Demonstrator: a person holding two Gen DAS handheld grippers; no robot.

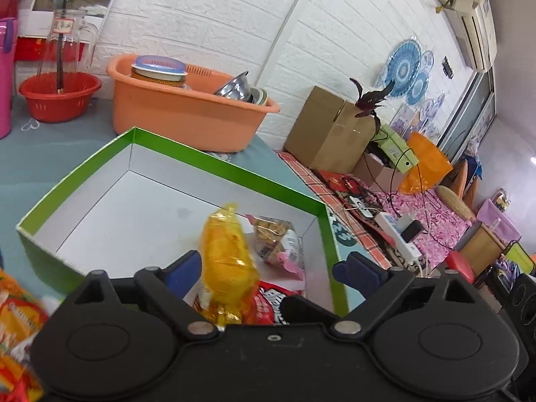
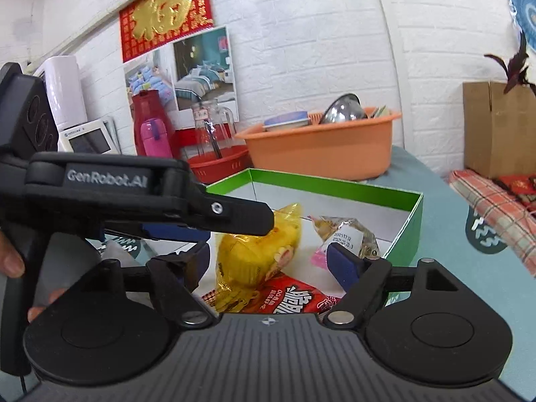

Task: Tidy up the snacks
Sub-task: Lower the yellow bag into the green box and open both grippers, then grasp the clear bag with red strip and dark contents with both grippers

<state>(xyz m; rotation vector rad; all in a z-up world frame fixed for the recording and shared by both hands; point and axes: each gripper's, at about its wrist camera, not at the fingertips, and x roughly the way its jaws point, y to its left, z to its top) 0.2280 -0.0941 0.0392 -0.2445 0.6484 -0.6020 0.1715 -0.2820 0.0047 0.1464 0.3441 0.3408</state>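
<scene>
A green box (image 1: 234,171) (image 2: 335,184) with a white inside lies on the blue table. In it are a yellow snack bag (image 1: 227,254) (image 2: 258,254), a clear packet of snacks (image 1: 278,234) (image 2: 348,231) and a red packet (image 1: 268,305) (image 2: 291,298). My left gripper (image 1: 268,268) is open over the box's near corner; the yellow bag stands between its fingers, not pinched. My right gripper (image 2: 271,263) is open too, with the same bag between its blue pads. In the right wrist view one finger (image 2: 241,217) of the left gripper reaches the bag's top.
An orange basin (image 1: 187,107) (image 2: 321,147) with bowls stands behind the box, beside a red basket (image 1: 60,95) holding a glass jug (image 1: 67,43). More orange snack packs (image 1: 16,318) lie at the near left. A cardboard box (image 1: 328,130) sits on a side bench. A hand (image 2: 13,261) holds the left gripper.
</scene>
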